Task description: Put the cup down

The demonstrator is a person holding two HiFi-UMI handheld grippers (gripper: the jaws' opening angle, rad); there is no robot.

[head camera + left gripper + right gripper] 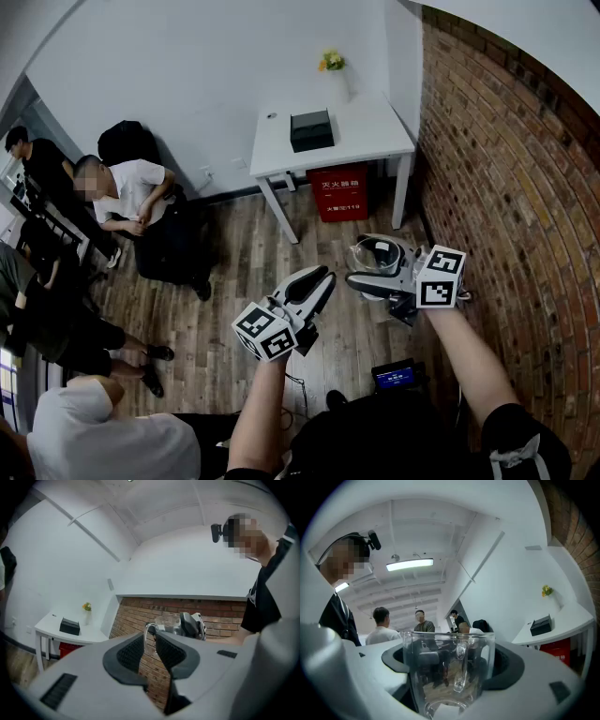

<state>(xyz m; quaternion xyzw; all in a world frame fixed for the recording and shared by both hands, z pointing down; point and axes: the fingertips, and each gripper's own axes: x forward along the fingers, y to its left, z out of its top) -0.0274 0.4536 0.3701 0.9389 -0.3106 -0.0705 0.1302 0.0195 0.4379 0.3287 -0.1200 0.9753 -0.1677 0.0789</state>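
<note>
In the head view, the right gripper (373, 265) is holding a clear glass cup (375, 253) in the air above the wooden floor (234, 253). It is hanging close to the brick wall (506, 169), and the jaws are spreading wide around the cup's body. The left gripper (323, 279) is pointing up toward it, its tips sitting just beside the right gripper's lower jaw. Beyond them a white table (375, 131) is carrying a black box (311, 130) and a small vase of yellow flowers (331, 62). A red box (339, 192) is sitting under the table. Several people (127, 192) are sitting along the left side of the room. In the left gripper view, the two dark pads are standing close together with only a narrow gap. The cup's thin curved handle (147, 631) is showing right in that gap at the tips. Whether the pads are pressing on the handle or merely flanking it is not clear from this view. The cup and the right gripper are appearing just past the tips, against the brick. In the right gripper view, the cup is filling the space between the jaws. It is standing upright, with both pads lying against its sides and its handle facing away from the camera. Behind it, people are standing under a ceiling light (409, 564), and the table is showing at the right.
</note>
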